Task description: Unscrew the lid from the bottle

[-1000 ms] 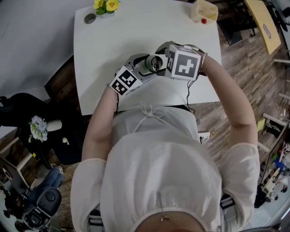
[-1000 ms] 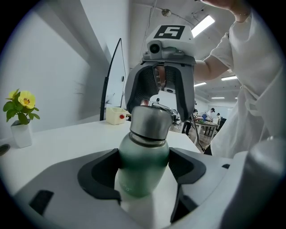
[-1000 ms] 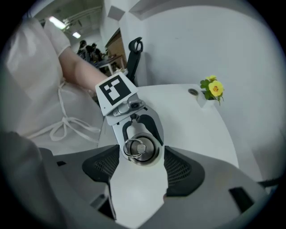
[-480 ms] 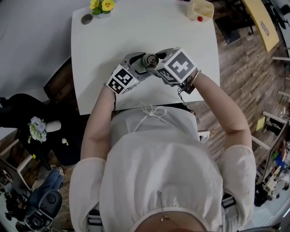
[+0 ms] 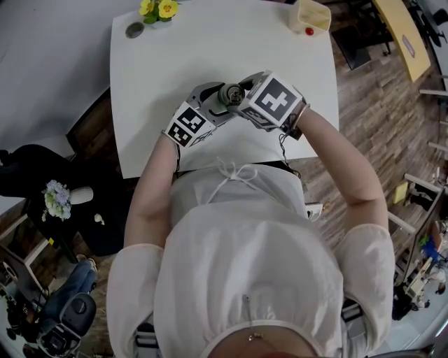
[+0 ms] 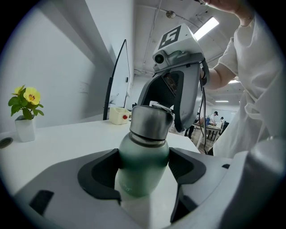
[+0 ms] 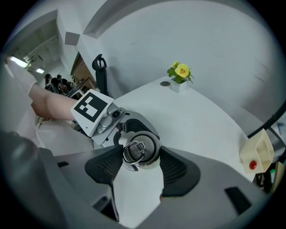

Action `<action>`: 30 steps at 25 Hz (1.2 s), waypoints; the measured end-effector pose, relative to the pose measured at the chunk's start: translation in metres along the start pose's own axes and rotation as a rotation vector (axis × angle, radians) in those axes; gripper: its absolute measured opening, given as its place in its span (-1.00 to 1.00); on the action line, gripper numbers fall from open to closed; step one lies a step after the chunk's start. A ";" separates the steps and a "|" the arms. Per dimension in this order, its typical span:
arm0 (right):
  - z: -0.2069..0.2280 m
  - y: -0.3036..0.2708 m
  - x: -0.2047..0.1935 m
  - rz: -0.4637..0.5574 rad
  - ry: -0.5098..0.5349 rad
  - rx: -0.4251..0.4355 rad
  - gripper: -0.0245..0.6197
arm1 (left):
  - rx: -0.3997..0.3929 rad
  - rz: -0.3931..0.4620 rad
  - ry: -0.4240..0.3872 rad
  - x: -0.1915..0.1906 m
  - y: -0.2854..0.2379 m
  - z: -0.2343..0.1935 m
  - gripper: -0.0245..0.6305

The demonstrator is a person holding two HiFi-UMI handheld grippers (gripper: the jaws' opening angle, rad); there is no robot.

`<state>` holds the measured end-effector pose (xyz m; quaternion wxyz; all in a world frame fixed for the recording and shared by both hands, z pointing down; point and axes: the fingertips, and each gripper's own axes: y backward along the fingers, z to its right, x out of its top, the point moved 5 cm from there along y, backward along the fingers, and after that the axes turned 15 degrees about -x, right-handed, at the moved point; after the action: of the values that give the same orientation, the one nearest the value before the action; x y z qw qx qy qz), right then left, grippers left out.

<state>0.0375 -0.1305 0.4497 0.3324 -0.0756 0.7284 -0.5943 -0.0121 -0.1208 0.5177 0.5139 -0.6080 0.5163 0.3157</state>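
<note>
Centrally, green bottle (image 6: 142, 167) sits upright over white table (image 5: 210, 63), body clamped in left gripper (image 6: 144, 157), steel lid (image 7: 142, 150) pinched between right gripper (image 7: 141, 156) jaws that have just been closing; cream bin (image 5: 313, 14) holds a red object (image 5: 309, 31).

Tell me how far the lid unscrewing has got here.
Done: the left gripper clamps the green bottle. In hand: the right gripper has just been closing its jaws on the steel lid, pads touching it. Left: the lid still sits on the neck, so it needs unscrewing and lifting off.
</note>
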 end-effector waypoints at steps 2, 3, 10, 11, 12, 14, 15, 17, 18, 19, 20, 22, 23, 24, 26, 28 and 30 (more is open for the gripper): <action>0.002 -0.001 0.003 -0.021 0.057 0.021 -0.08 | 0.005 0.008 0.015 0.000 0.001 -0.002 0.19; 0.002 -0.001 0.001 -0.047 0.092 0.027 -0.09 | 0.005 0.006 0.016 0.000 0.001 -0.002 0.19; -0.006 0.005 0.004 -0.067 0.399 0.077 -0.09 | 0.002 -0.030 -0.036 -0.001 -0.002 0.000 0.19; -0.007 0.004 0.003 -0.062 0.441 0.088 -0.09 | 0.003 -0.031 -0.034 -0.002 -0.002 0.000 0.19; -0.007 0.002 0.002 -0.064 0.486 0.094 -0.09 | 0.002 -0.032 -0.034 -0.002 -0.002 0.000 0.19; -0.008 0.002 0.002 -0.068 0.591 0.100 -0.09 | 0.004 -0.035 -0.038 -0.002 -0.001 0.000 0.19; -0.009 0.002 0.002 -0.064 0.651 0.105 -0.09 | 0.004 -0.035 -0.039 -0.002 0.000 0.000 0.19; -0.010 0.002 0.002 -0.053 0.754 0.122 -0.09 | 0.004 -0.031 -0.039 -0.003 0.000 0.000 0.19; -0.010 0.002 0.002 -0.049 0.784 0.131 -0.09 | 0.003 -0.028 -0.038 -0.003 -0.001 0.000 0.19; -0.009 0.002 0.002 -0.044 0.801 0.138 -0.09 | 0.003 -0.024 -0.037 -0.004 -0.001 0.000 0.19; -0.009 0.002 0.002 -0.037 0.807 0.143 -0.09 | 0.002 -0.021 -0.036 -0.004 -0.002 0.000 0.19; -0.009 0.002 0.001 -0.017 0.795 0.147 -0.09 | 0.003 -0.023 -0.038 -0.004 -0.002 0.000 0.19; -0.008 0.002 0.001 -0.005 0.775 0.145 -0.09 | 0.002 -0.025 -0.037 -0.004 -0.001 0.000 0.19; -0.008 0.002 0.001 0.007 0.743 0.139 -0.09 | 0.000 -0.024 -0.034 -0.005 -0.001 0.000 0.19; -0.006 0.004 0.001 0.039 0.636 0.129 -0.06 | -0.004 -0.024 -0.030 -0.005 -0.001 0.000 0.19; -0.003 0.010 0.000 0.086 0.477 0.146 -0.01 | -0.006 -0.033 -0.025 -0.006 -0.002 0.000 0.19; -0.001 0.015 -0.005 0.115 0.309 0.175 0.09 | -0.008 -0.033 -0.026 -0.005 -0.001 0.000 0.19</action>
<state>0.0452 -0.1232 0.4385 0.2551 0.0875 0.7195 -0.6400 -0.0120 -0.1195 0.5223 0.5234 -0.6143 0.4982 0.3170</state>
